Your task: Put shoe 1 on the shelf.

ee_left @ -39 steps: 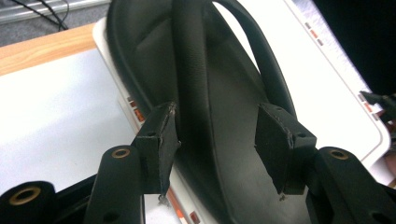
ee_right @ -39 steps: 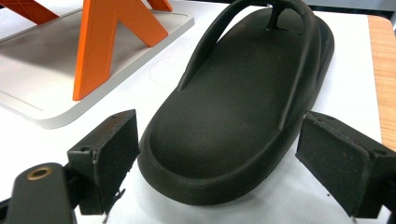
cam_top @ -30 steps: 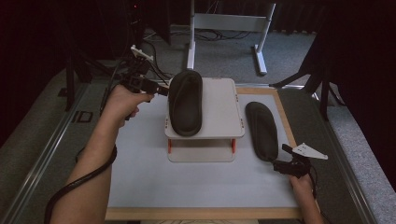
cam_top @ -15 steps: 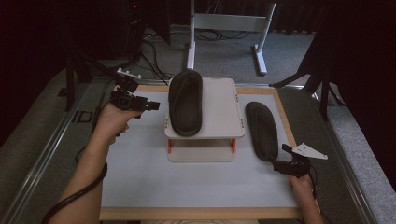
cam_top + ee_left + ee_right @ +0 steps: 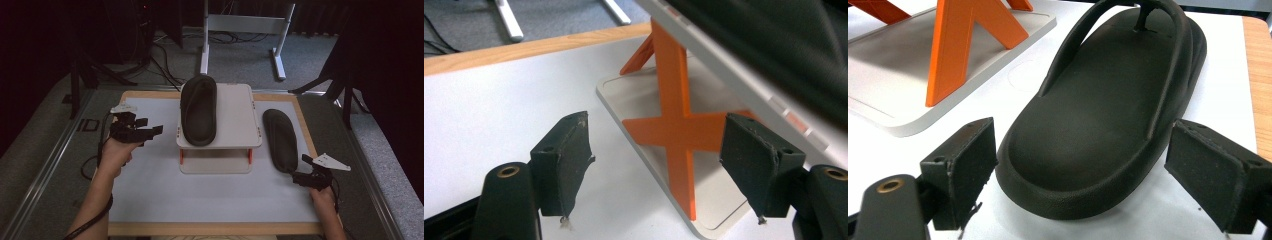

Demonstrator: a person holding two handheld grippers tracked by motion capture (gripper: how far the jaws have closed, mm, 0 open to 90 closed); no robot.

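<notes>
One black flip-flop [image 5: 199,107] lies on the top plate of a white two-level stand [image 5: 235,115] with orange supports [image 5: 674,125]. Its dark edge [image 5: 784,40] looms at the upper right of the left gripper view. My left gripper [image 5: 152,131] hovers left of the stand and points at it. Its jaws have just been opening and stand open [image 5: 659,170] with nothing between them. A second black flip-flop [image 5: 280,137] lies on the mat right of the stand. My right gripper [image 5: 301,170] is open, its pads apart on either side of that flip-flop's heel [image 5: 1108,100].
The white mat [image 5: 150,190] has a wooden border [image 5: 210,228] and sits on a grey table with metal rails. Cables trail at the far left. A white metal frame [image 5: 240,25] stands on the floor behind the table.
My left gripper has drawn back to the left and down, away from the flip-flop on the stand, and its jaws have spread. The right gripper and both flip-flops have stayed put.
</notes>
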